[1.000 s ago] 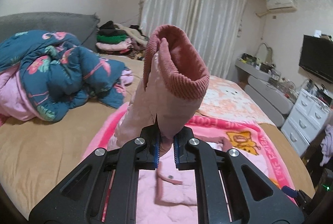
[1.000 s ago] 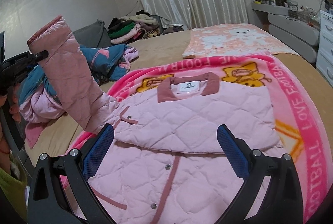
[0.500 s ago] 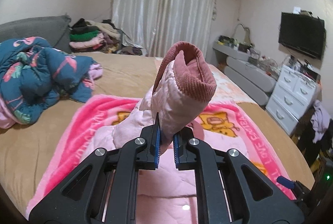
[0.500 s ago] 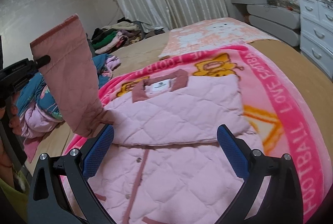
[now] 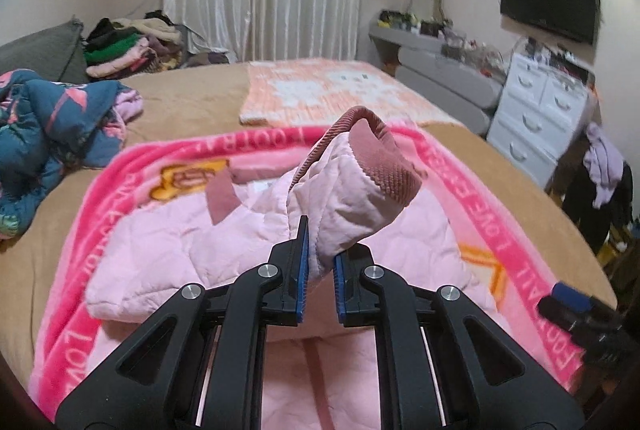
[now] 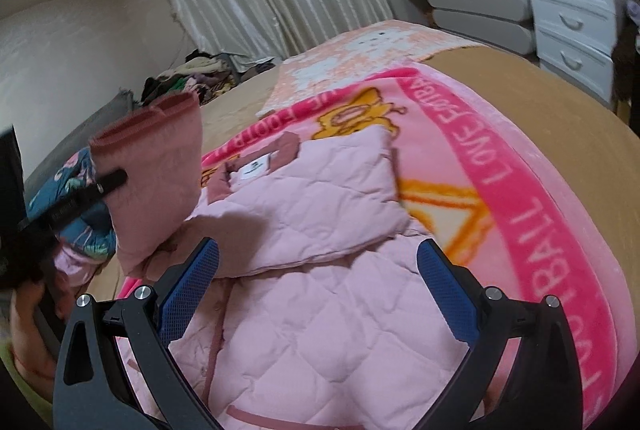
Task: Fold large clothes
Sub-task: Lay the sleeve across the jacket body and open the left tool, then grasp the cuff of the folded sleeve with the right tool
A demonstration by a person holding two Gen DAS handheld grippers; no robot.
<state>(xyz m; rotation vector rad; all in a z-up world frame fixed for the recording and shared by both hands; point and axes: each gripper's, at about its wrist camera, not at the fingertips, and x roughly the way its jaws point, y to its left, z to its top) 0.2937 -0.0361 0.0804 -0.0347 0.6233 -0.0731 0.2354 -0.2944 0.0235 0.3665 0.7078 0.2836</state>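
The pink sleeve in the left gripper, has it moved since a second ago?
Yes. The sleeve has swung in over the jacket, toward its collar.

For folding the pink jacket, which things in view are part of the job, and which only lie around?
Part of the job:
pink quilted jacket
its sleeve, clamped in the left gripper
right gripper, open

Lying around:
pink blanket under the jacket
blue floral quilt
clothes pile
white drawers

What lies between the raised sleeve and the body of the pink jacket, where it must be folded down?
Nothing visible lies between them. The left hand-held gripper is shut on the sleeve, raised above the pink jacket, whose quilted top is bare. The right hand-held gripper hangs open nearer the hem, off to the side.
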